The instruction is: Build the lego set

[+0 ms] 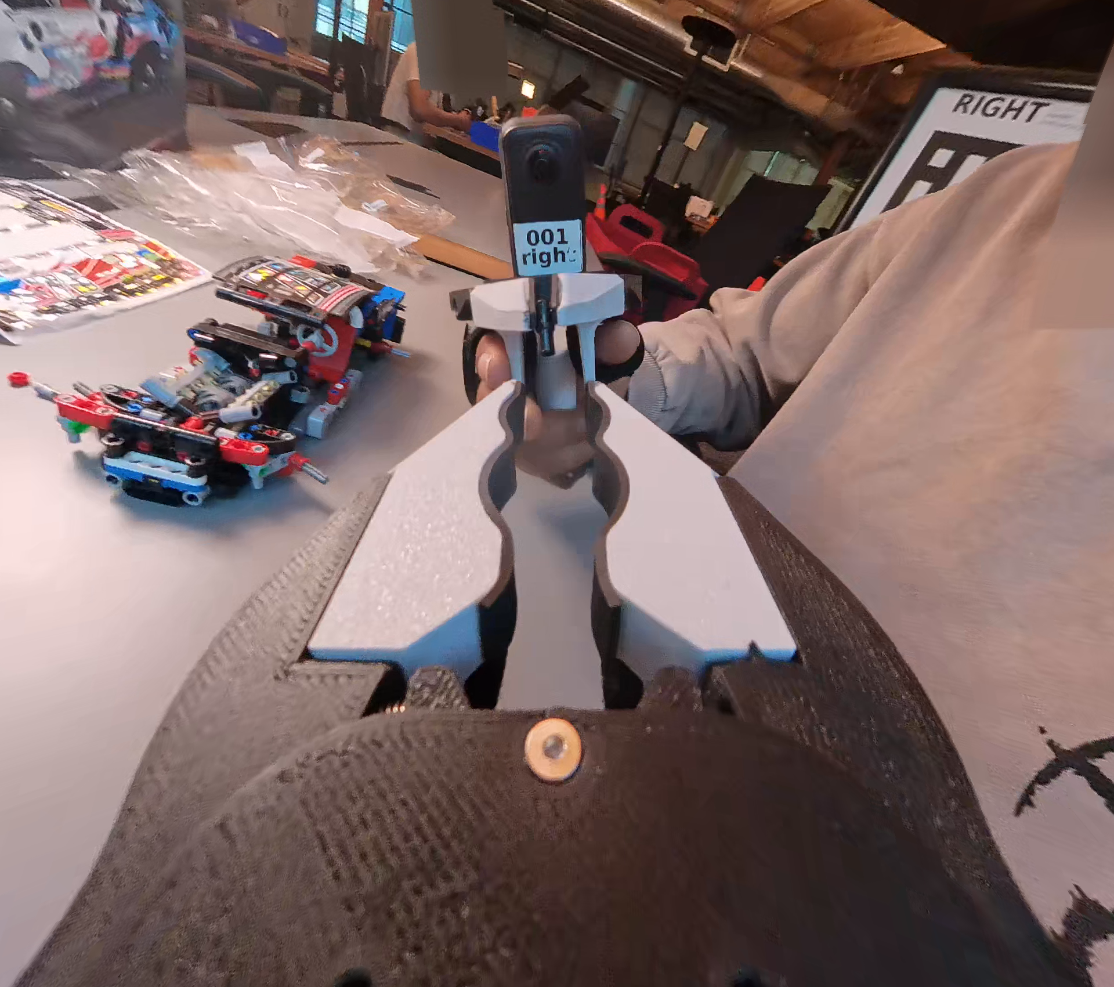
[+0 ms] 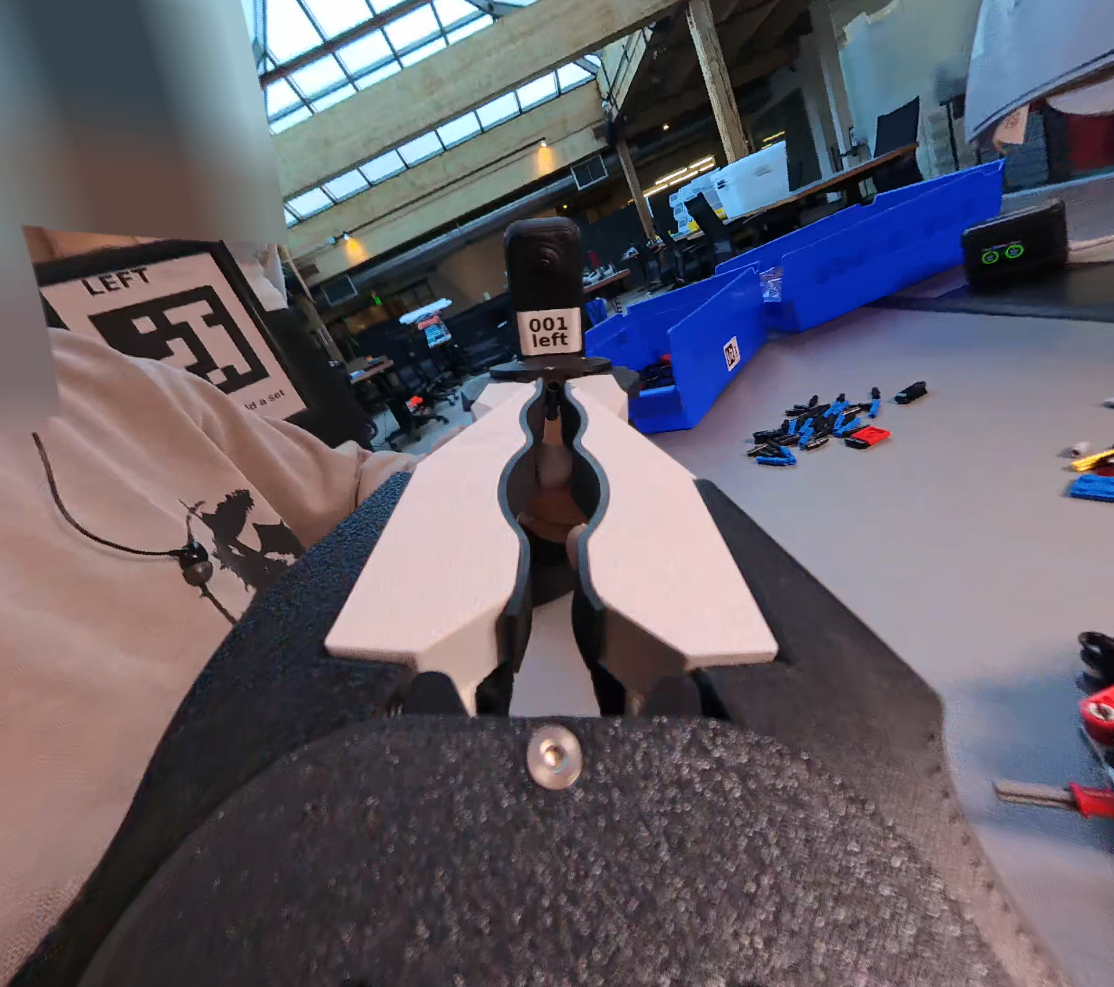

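Facing each other tip to tip above the desk (image 1: 151, 626), the two tools leave little margin for error. The left tool (image 1: 553, 391) is nearest in its own view, its jaws a narrow gap apart with nothing between them. Dead ahead at twelve o'clock, the right tool (image 2: 550, 392) is pinched almost closed on a small black pin (image 1: 545, 319) that stands upright at its very tips.

That thin grip is the main hazard. If this is a handover, as I judge it to be, a slightly skewed approach by the left tool could knock the pin sideways. Letting go before the other jaws bite would drop it. A pin this small would likely roll on the smooth desk or fall towards the person's lap. The white fingers could also clash, since they meet nearly head-on.

Farther out, at ten o'clock from the left tool, the half-built lego car (image 1: 241, 373) sits on the desk, well apart from both tools and held by neither. Pressing the pin into it one-handed would probably push the car along or pop loose parts, so it needs bracing.

At two o'clock from the right tool lies a pile of spare pins (image 2: 808, 427), with blue bins (image 2: 874, 246) beyond.
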